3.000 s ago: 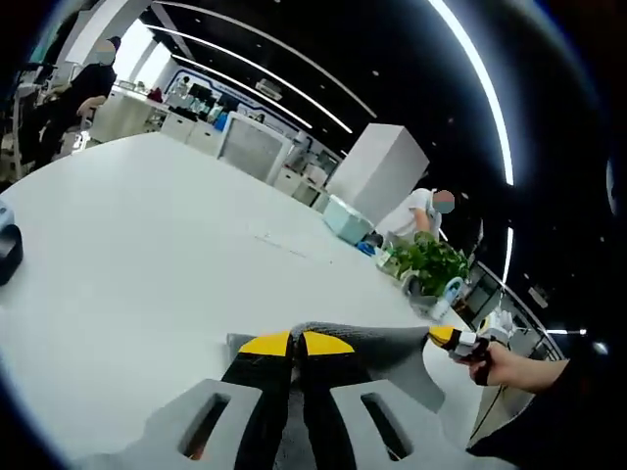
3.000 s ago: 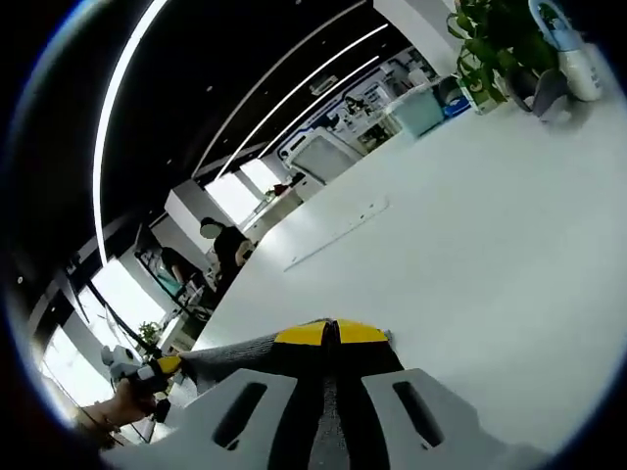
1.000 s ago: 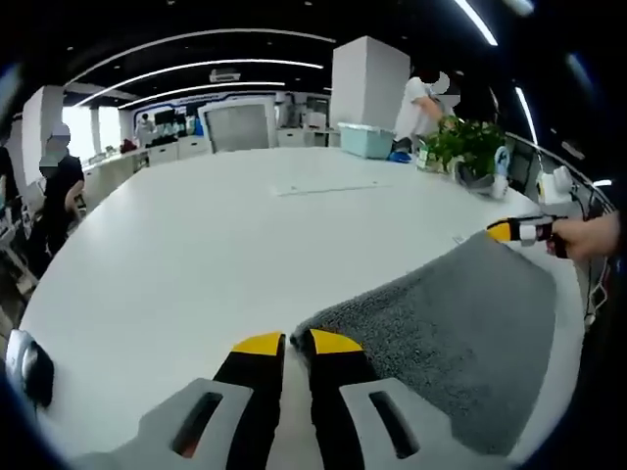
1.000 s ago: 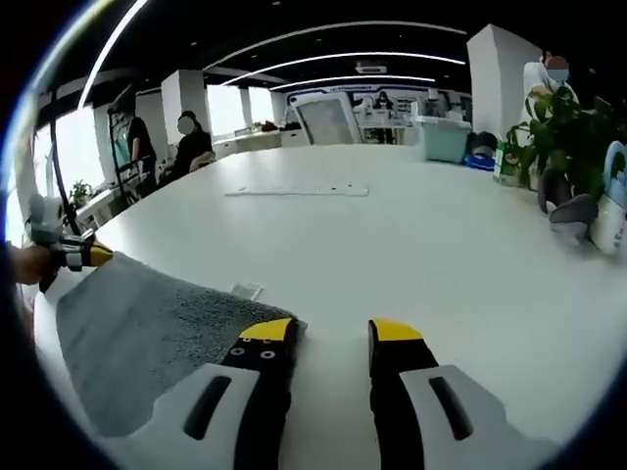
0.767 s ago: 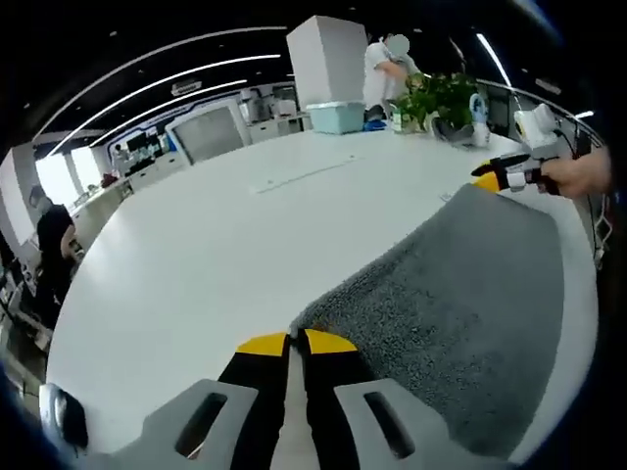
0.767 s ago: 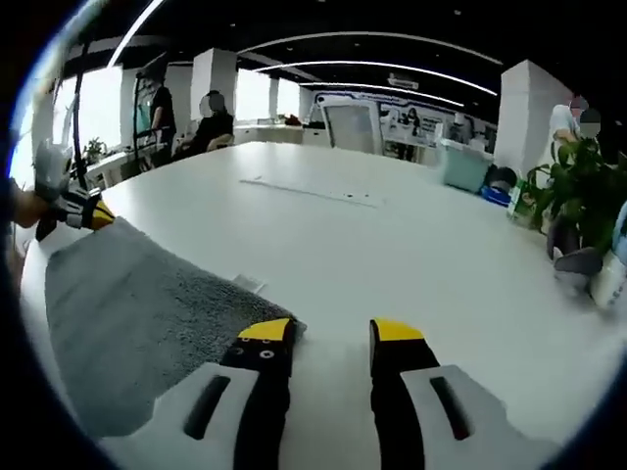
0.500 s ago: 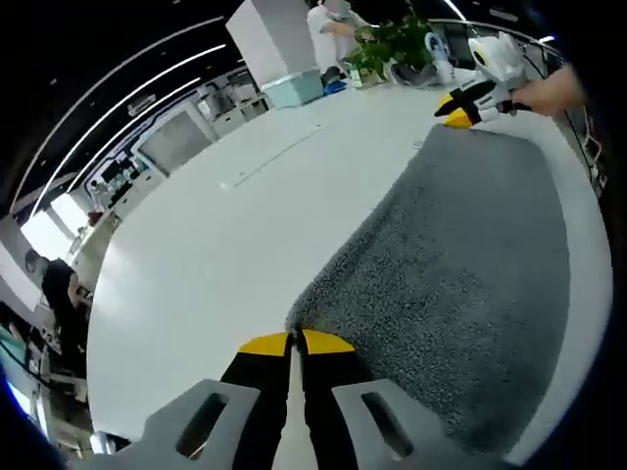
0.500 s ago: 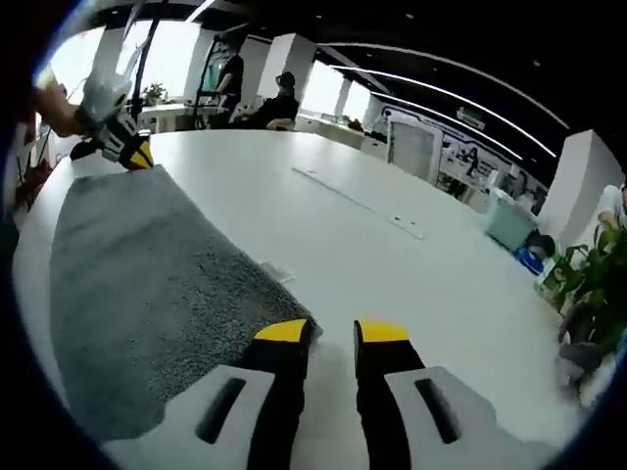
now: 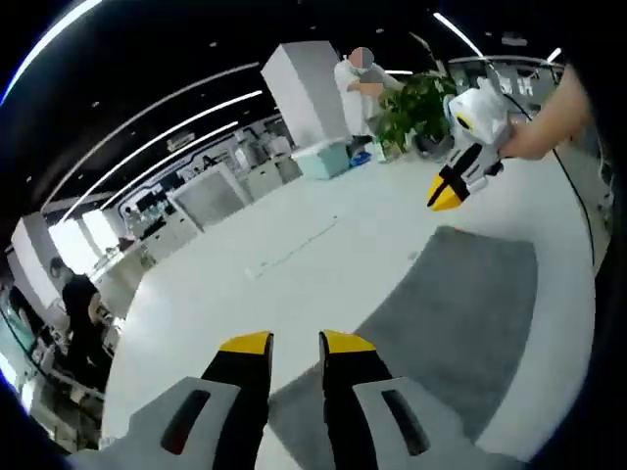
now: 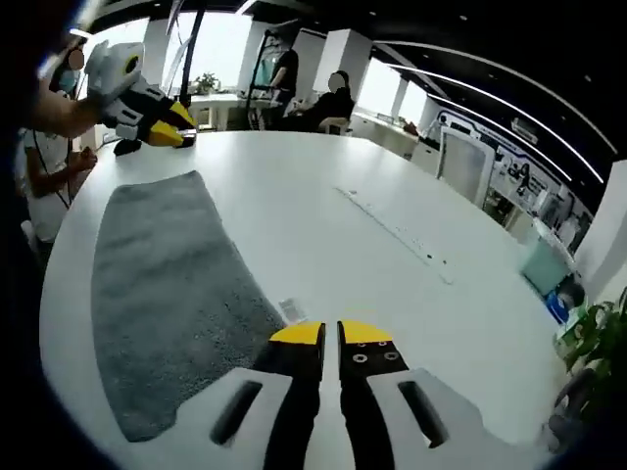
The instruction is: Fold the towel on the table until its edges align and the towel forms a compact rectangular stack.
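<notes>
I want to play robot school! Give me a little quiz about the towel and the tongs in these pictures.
1. True or false: the grey towel is rolled up into a ball.
2. Pick one. Which tongs have a clear gap between their yellow tips?
A. the left tongs
B. the right tongs
C. both
3. Fill in the gap: in the left gripper view, a green ____ stands at the far side of the white table.

Key
1. False. It lies spread flat on the table.
2. A. The right tongs are shut, with nothing between the tips.
3. plant
</notes>
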A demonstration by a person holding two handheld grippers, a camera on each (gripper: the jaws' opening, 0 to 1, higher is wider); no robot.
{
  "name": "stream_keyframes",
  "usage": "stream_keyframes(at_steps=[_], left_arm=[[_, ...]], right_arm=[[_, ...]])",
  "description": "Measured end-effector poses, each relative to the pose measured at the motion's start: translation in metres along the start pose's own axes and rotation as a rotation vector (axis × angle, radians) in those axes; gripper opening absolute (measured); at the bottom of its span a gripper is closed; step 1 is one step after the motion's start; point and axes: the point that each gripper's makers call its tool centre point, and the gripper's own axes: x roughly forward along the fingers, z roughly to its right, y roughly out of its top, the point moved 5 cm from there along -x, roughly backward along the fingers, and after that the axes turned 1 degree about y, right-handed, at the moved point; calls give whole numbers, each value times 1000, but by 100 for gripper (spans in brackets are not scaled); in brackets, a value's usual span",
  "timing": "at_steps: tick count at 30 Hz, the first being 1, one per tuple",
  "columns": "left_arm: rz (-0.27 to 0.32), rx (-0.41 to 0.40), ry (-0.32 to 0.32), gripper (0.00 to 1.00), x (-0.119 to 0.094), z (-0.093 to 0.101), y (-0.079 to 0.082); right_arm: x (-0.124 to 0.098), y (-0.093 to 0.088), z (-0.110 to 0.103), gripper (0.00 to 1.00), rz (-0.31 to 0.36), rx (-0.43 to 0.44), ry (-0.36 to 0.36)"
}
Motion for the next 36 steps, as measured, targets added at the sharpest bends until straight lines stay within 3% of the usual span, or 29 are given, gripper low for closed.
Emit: stream_keyframes(at_steps=[2,5,6,8,9,13,17,20,24,27,29,33,36], left_arm=[[-3,-48,-135,18,4,39,4],[-6,-51,-250,17,14,82,7],[-13,-120,-310,15,19,102,8],[-13,-208,-388,7,25,127,12],[-20,-201,-398,2,27,133,12],[-103,-179,-431,1,36,158,5],[-161,-166,-445,1,45,171,-4],[-213,-135,-496,2,51,184,-10],[-310,-99,-471,2,59,192,-25],[-349,-117,-471,1,61,201,-35],[-368,-125,-451,1,64,207,-39],[-395,-61,-442,1,66,209,-36],[-399,-33,-438,1,66,210,-36]], right_arm=[[0,9,-5,0,26,-19,42],[7,8,-29,0,36,-51,204],[8,7,-39,0,34,-75,267],[10,1,-50,0,1,-89,319],[11,-1,-54,0,-12,-106,339],[15,-14,-65,0,-77,-112,403],[18,-21,-70,0,-93,-120,443],[18,-23,-75,0,-95,-120,484],[20,-26,-84,0,-94,-123,546],[22,-43,-83,0,-178,-177,546],[23,-48,-84,0,-172,-140,560],[24,-49,-81,0,-152,13,563],[23,-50,-81,0,-142,-5,565]])
